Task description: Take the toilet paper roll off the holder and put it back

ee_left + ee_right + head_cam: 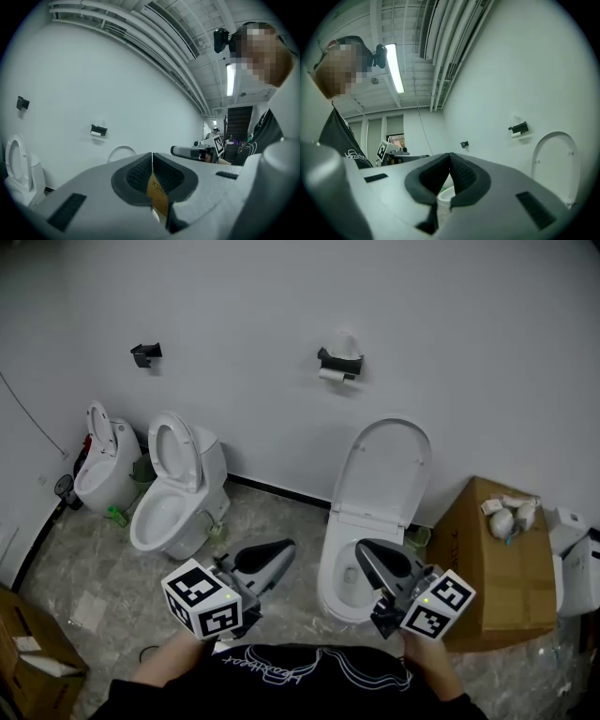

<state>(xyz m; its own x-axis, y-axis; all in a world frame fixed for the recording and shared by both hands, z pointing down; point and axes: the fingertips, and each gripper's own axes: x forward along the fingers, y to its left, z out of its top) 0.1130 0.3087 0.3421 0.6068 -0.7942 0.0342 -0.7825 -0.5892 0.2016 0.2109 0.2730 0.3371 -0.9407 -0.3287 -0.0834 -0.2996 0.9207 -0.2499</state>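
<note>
The white toilet paper roll (331, 375) hangs in a black holder (340, 360) on the wall above the middle toilet. Both grippers are low, close to the person's body and far from the holder. My left gripper (286, 547) is shut and empty, pointing up toward the wall. My right gripper (364, 549) hovers over the toilet bowl, its jaws together with nothing between them. In the left gripper view the holder (99, 130) sits small on the wall beyond the shut left gripper (152, 154). The right gripper view shows the holder (519, 127) far up right of the right gripper (449, 154).
Three toilets stand along the wall, lids raised: one in the middle (375, 512), two at left (178, 493) (98, 460). A second, empty black holder (145, 354) is on the wall at left. A cardboard box (492, 563) stands at right, another box (28, 652) at lower left.
</note>
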